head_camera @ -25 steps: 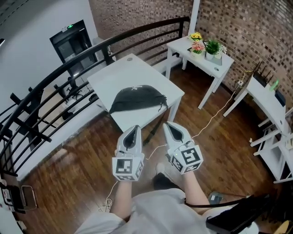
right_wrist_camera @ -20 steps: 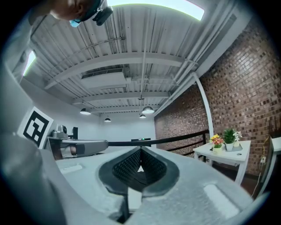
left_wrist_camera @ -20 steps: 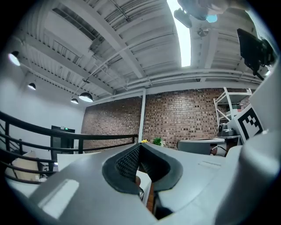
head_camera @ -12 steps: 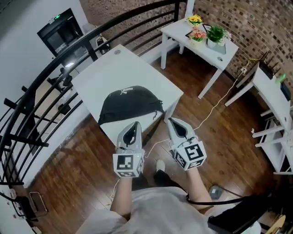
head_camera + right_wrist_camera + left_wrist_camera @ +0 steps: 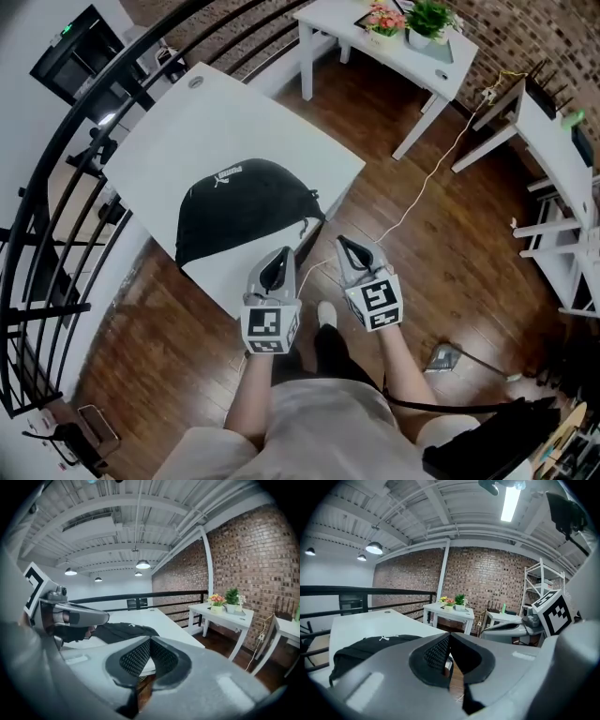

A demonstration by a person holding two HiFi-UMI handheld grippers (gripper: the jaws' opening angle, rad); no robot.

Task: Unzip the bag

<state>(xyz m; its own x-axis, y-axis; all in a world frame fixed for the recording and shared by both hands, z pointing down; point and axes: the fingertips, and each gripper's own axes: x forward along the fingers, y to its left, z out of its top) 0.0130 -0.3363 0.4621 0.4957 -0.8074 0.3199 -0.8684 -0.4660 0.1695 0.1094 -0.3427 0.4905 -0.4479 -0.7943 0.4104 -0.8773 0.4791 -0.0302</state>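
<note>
A black bag (image 5: 242,209) with a white logo lies flat on the white table (image 5: 187,122), close to the table's near edge; it shows too as the bag (image 5: 370,646) and the bag (image 5: 124,631). A strap hangs off its right end. My left gripper (image 5: 279,255) hovers just short of the table's near edge, jaws shut and empty. My right gripper (image 5: 345,246) is beside it, over the wooden floor, also shut with nothing between the pads. Both point toward the bag without touching it.
A black railing (image 5: 56,169) curves along the table's left side. A second white table (image 5: 412,47) with potted flowers stands at the back right. A white cable (image 5: 441,159) runs across the wooden floor. White shelving (image 5: 562,187) is at the far right.
The view has closed in on the table and tilted down. Both grippers now sit nearer the bag's front edge. Their jaws stayed shut throughout.
</note>
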